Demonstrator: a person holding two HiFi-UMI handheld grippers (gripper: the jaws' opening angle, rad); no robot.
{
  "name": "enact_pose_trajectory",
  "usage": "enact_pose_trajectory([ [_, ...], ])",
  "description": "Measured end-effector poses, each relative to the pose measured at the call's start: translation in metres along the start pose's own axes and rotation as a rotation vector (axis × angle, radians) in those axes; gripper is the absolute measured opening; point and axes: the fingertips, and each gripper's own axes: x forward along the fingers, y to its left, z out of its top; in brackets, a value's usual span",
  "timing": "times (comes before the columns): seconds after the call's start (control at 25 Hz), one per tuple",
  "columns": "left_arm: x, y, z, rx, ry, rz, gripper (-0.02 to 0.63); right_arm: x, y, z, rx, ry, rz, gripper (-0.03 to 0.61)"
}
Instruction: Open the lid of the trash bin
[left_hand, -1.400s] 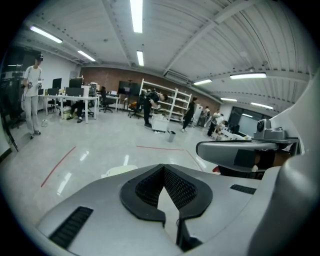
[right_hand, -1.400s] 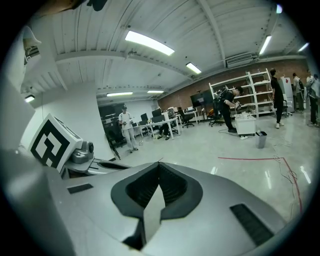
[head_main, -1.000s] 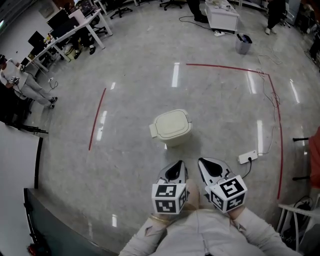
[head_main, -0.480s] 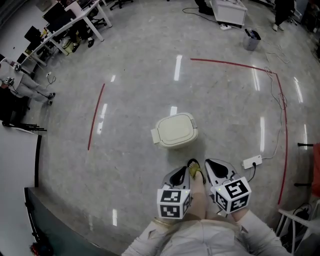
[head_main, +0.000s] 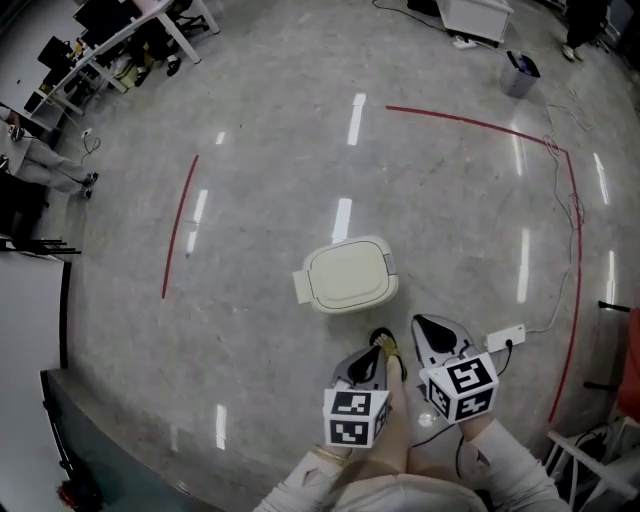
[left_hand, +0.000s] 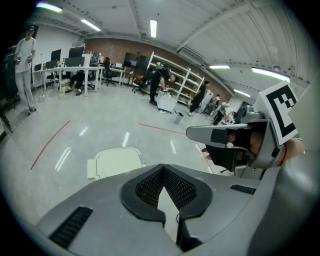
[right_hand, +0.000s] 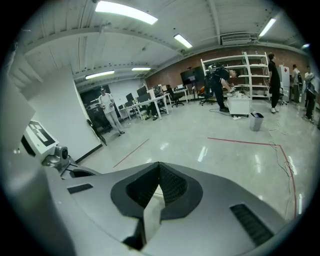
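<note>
The trash bin (head_main: 345, 275) stands on the shiny grey floor (head_main: 250, 180), in the middle of the head view. It is cream and its lid (left_hand: 117, 161) is down flat on top.

The left gripper (head_main: 366, 360) is on the near side of the bin, close to it but not touching it. In the left gripper view its two jaws are pressed together at the tips (left_hand: 161, 169). Nothing is between them. The bin shows past them, a bit to the left.

The right gripper (head_main: 430, 332) is just to the right of the left one, and it is apart from the bin too. In the right gripper view its jaws also meet at the tips (right_hand: 159, 165), with nothing held in them. It points out across the floor.

A foot in a yellow sandal (head_main: 386, 347) is on the floor between the two grippers, near the bin.

A white power strip (head_main: 503, 338) lies on the floor to the right of the right gripper. A thin red line (head_main: 178, 228) runs along the floor on the left, and another red line (head_main: 470, 120) runs on the far side and down the right.

A small grey bin (head_main: 520, 72) stands far away on the right. Desks (head_main: 120, 35) stand far away on the left. A person (left_hand: 24, 67) stands far off on the left in the left gripper view.
</note>
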Motion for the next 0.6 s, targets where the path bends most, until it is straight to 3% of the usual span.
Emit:
enact_pose_trajectory([
  [0.6,0.100,0.037,-0.052,-0.114,0.106,0.010,0.005,0.150,-0.091,-0.088,0.028,0.146,-0.067,0.003],
])
